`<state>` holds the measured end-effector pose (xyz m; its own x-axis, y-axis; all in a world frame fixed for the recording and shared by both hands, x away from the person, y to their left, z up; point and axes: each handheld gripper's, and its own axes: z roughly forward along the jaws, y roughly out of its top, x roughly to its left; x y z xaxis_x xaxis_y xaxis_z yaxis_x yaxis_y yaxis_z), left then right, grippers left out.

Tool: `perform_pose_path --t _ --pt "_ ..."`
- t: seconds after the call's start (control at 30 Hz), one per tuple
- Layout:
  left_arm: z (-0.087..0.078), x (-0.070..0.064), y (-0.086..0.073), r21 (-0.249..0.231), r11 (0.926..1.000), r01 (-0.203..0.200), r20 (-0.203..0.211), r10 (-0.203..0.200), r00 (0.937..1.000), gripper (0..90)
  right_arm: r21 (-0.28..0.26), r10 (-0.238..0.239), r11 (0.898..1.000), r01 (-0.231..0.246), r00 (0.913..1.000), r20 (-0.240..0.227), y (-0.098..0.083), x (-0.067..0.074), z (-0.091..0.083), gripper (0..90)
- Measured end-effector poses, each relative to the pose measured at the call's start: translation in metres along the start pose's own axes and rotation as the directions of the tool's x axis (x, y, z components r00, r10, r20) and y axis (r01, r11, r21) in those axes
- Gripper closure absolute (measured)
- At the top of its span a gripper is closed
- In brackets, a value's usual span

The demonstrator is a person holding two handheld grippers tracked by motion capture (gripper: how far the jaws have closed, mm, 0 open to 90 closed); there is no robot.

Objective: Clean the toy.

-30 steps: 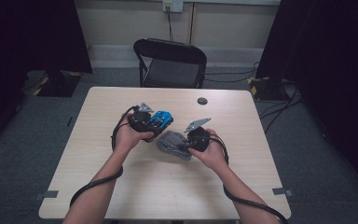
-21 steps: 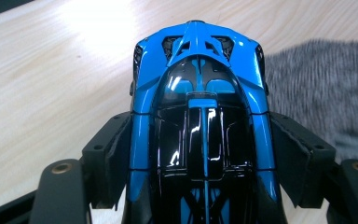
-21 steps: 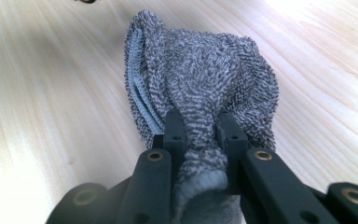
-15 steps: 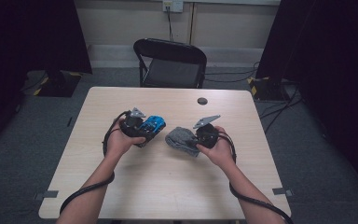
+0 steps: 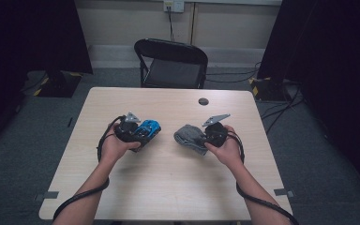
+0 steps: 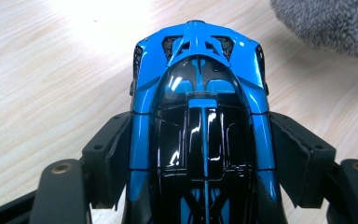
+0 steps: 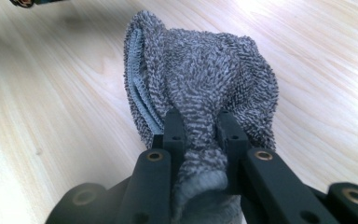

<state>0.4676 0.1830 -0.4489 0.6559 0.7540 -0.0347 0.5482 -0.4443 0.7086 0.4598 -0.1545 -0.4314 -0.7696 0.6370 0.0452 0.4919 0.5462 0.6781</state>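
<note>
In the high view, your two hands have drawn apart since a second ago: the left gripper point(image 5: 143, 133) carries the blue toy car point(image 5: 149, 129) off to the left, and the right gripper point(image 5: 205, 137) has taken the grey towel point(image 5: 190, 136) to the right, so a strip of bare counter point(image 5: 168, 187) now lies between them. I read that as the rubbing being paused or finished — the cloth is off the car. A small dark disc point(image 5: 203, 101) sits well beyond both sets of fingers, near the far edge, with a black folding chair point(image 5: 171, 63) behind it.

In the left gripper view, the fingers point(image 6: 109, 158) stand fairly wide and press the car point(image 6: 200, 121) from both sides, its nose pointing away past the fingertips. The rear of the car is cut off at the bottom edge, and the wheels cannot be made out. A corner of the towel point(image 6: 326, 23) lies ahead and to the right.

In the right gripper view, the fingers point(image 7: 175, 130) are pinched narrow on a gathered fold of the towel point(image 7: 205, 79) — the rest bunches out ahead of the tips on the counter. Whatever lies under the cloth is hidden.
</note>
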Motion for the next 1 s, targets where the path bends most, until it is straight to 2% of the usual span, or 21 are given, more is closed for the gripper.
perform_pose_path --t 0.13,0.3,0.5,0.67,0.8,1.0 --pt "-0.003 0.001 0.000 -0.010 0.9999 -0.010 0.000 0.010 0.9999 28.3 0.007 0.005 1.000 -0.005 1.0000 0.005 -0.001 -0.003 -0.003 77.3" --pt "-0.005 0.002 -0.003 0.004 0.9996 -0.029 -0.006 0.029 0.9996 28.3 0.004 0.010 1.000 -0.010 0.9996 0.025 -0.004 -0.006 -0.008 77.4" --pt "-0.003 0.004 -0.008 0.006 0.9998 -0.017 -0.004 0.017 0.9998 28.3 0.005 0.035 0.999 -0.036 0.9979 0.054 -0.011 -0.015 -0.012 77.3" --pt "0.002 0.006 -0.012 0.016 0.9997 -0.016 -0.005 0.016 0.9999 28.3 0.011 0.036 0.999 -0.037 0.9967 0.073 -0.017 -0.020 -0.012 77.1" --pt "0.005 0.009 -0.014 0.024 0.9996 -0.012 -0.008 0.012 0.9999 28.3 0.003 0.062 0.998 -0.063 0.9944 0.086 -0.022 -0.027 -0.012 77.0" --pt "0.013 0.012 -0.019 0.033 0.9994 0.005 -0.005 -0.005 1.0000 28.3 0.020 0.082 0.996 -0.084 0.9908 0.108 -0.028 -0.038 -0.009 76.3"
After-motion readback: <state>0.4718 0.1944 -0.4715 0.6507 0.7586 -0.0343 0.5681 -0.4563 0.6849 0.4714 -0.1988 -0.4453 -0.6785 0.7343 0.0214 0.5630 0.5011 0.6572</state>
